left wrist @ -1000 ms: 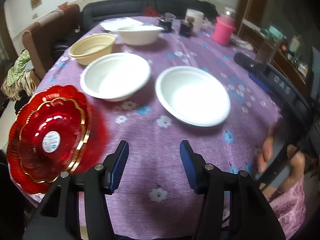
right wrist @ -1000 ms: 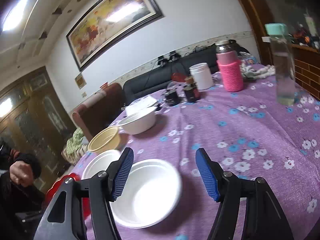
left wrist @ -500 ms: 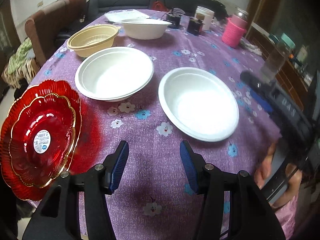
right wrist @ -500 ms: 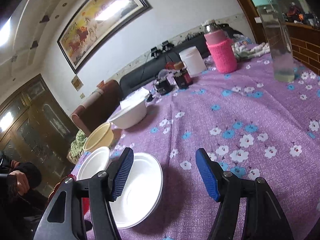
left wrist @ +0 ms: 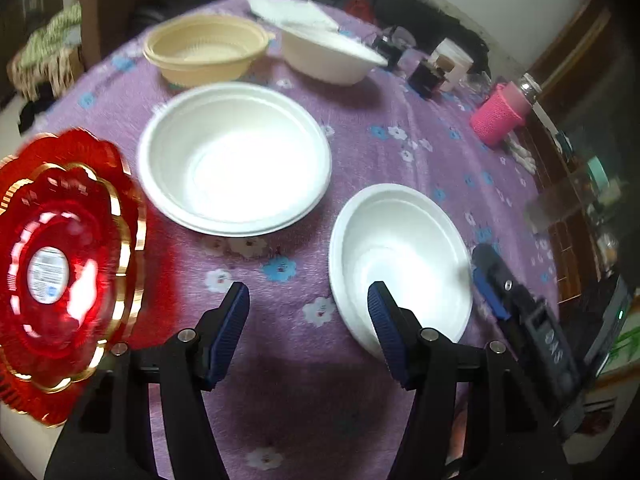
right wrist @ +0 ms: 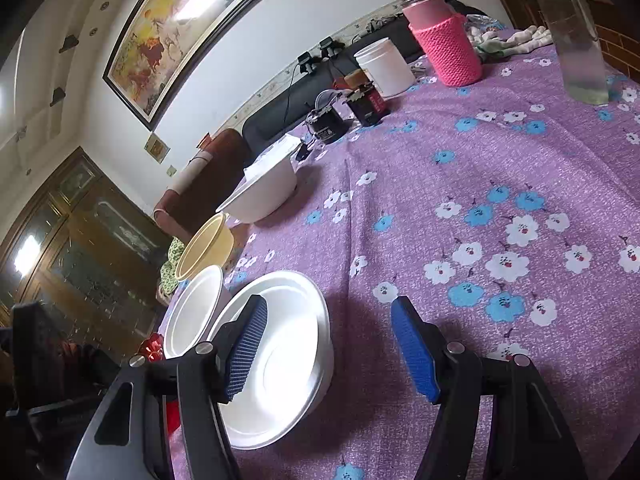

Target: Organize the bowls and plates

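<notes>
Left gripper (left wrist: 308, 320) has shifted toward the near white bowl (left wrist: 400, 256), fingers opening, nothing between; right gripper (right wrist: 330, 350) open, holding nothing; bowls empty.

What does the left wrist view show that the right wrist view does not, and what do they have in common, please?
Only the left wrist view shows the whole scalloped red plate with gold trim and the opening, empty left gripper. Only the right wrist view shows the framed painting, the clear water bottle and the open, empty right gripper head-on. Both show the nearest shallow white bowl, the second white bowl, the beige plastic bowl, the pink knitted flask and the purple flowered tablecloth.
</notes>
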### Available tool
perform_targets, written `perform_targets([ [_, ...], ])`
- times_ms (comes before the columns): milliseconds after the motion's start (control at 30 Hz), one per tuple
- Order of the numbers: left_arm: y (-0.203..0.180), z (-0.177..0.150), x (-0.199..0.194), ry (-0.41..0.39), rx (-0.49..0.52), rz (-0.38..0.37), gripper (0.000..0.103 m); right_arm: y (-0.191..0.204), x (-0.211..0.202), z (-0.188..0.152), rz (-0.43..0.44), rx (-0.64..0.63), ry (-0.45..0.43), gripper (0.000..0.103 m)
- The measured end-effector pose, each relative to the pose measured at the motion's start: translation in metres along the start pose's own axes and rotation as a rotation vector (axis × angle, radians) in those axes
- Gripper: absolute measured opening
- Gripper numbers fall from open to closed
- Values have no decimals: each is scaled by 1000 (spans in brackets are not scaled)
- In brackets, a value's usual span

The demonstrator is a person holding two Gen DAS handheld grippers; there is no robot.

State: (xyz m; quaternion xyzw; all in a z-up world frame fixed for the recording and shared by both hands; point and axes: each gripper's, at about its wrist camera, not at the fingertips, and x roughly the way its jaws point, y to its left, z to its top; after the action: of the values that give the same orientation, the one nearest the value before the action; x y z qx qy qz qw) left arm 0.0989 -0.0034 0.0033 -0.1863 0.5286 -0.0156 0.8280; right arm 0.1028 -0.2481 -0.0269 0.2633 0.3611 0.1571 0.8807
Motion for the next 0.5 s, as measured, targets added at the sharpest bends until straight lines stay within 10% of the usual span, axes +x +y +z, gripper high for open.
perform_targets([
  [500, -12, 10, 20, 39, -38, 6, 61, 0, 10, 1, 45, 17, 52, 66],
])
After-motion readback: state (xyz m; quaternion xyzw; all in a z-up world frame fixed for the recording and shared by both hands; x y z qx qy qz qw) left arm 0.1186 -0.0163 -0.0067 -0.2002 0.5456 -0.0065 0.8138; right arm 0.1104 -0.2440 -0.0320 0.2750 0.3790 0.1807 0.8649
